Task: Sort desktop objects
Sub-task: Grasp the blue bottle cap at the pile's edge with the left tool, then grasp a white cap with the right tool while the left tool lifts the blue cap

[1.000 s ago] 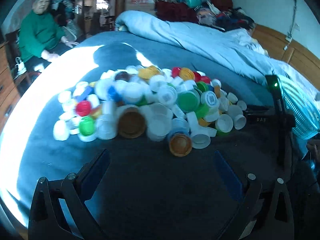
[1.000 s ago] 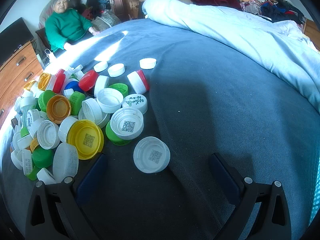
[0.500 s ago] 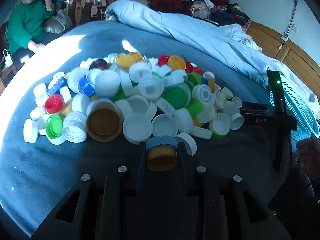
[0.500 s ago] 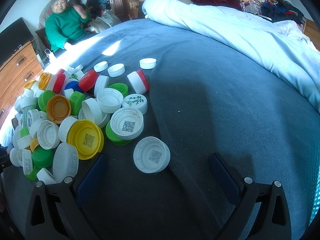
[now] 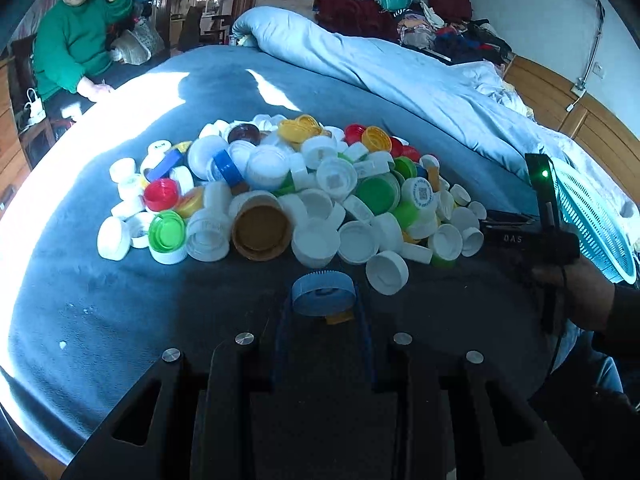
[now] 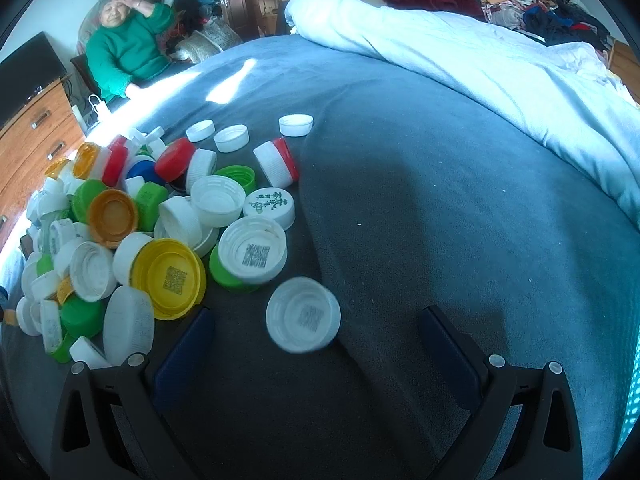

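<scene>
The left gripper [image 5: 323, 312] is clamped on a blue cap [image 5: 323, 294], held just in front of the heap of caps [image 5: 288, 196] on the grey-blue blanket [image 5: 120, 304]; the heap mixes white, green, yellow, red and blue caps, a large brown cap [image 5: 262, 232] at its near edge; a teal basket [image 5: 596, 220] stands on edge to the right, its contents not visible; the right gripper [image 6: 316, 344] has its fingers spread wide around nothing, a white cap [image 6: 303, 314] lying between them on the blanket.
</scene>
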A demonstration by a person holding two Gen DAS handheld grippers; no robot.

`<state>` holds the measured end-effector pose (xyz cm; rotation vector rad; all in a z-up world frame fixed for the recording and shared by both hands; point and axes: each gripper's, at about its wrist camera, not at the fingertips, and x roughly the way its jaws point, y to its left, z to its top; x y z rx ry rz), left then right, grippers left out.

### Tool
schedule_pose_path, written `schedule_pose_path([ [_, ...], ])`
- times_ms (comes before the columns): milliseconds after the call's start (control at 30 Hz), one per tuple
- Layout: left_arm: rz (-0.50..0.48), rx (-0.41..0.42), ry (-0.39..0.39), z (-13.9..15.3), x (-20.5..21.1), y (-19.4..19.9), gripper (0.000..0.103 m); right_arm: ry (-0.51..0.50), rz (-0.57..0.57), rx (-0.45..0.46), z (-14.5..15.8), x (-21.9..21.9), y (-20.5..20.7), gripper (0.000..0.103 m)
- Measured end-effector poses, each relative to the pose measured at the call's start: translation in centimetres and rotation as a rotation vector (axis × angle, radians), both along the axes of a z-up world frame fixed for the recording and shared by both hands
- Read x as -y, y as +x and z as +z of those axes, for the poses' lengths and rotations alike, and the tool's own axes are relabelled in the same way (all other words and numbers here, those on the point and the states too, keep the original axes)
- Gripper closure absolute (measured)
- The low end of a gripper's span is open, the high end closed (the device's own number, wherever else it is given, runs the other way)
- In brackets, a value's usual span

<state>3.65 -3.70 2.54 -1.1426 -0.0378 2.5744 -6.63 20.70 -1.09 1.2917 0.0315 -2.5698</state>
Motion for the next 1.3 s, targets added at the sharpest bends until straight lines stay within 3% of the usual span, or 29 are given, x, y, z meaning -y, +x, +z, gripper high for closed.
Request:
schedule_pose_path([
  [67,0.006,0.005,0.018,-0.1,0.2,-0.1,0.077,-0.019,0.013,0.014,0.8,-0.4,0.7,0.001],
  [133,0.012,0.009,0.036,-0.1,0.5,0.0,0.077,-0.046,0.031,-0.040,2.8,-0.9,3.2,0.004],
  [233,0.012,0.007,0.046,-0.2,0.6,0.1,0.077,-0.120,0.133,-0.067,4.7,-0.1,7.0,0.005],
  [300,0.016,0.009,0.051,-0.3,0.7,0.1,0.077,-0.130,0.194,-0.056,4.8,0.9,8.6,0.015],
  [367,0.020,0.010,0.057,-0.4,0.6,0.1,0.077,-0.133,0.196,-0.026,4.0,1.5,8.8,0.037],
  [400,0.021,0.011,0.055,-0.4,0.5,0.2,0.077,-0.131,0.178,-0.011,3.4,1.6,8.3,0.039],
  [667,0.035,0.021,0.053,-0.7,0.7,0.2,0.077,-0.163,0.086,-0.007,2.8,-0.1,5.0,0.037],
  [833,0.012,0.006,0.040,-1.0,0.5,0.4,0.076,-0.154,0.174,-0.002,2.9,2.4,5.2,0.037],
  [900,-0.004,-0.017,0.017,-0.8,0.1,0.5,0.070,-0.133,0.186,-0.009,2.7,3.2,5.6,0.038],
  [1000,0.007,-0.060,0.003,-0.5,-0.2,0.7,0.046,-0.106,0.178,-0.014,1.8,3.7,5.7,0.037],
  [1033,0.014,-0.066,-0.006,-0.5,-0.2,0.6,0.044,-0.112,0.175,-0.013,1.8,3.6,5.6,0.037],
  [1133,0.015,-0.034,-0.027,-1.1,-0.3,0.3,0.046,-0.122,0.181,-0.012,1.9,3.7,5.3,0.038],
  [1167,0.015,-0.028,-0.029,-1.2,-0.3,0.4,0.047,-0.131,0.187,-0.012,2.0,3.8,5.3,0.045],
  [1233,0.002,-0.016,-0.027,-1.5,-0.3,0.3,0.061,-0.125,0.202,-0.012,2.2,4.1,5.3,0.054],
  [1300,-0.011,-0.005,-0.031,-1.6,-0.6,0.2,0.066,-0.118,0.203,-0.009,2.1,4.4,5.2,0.056],
])
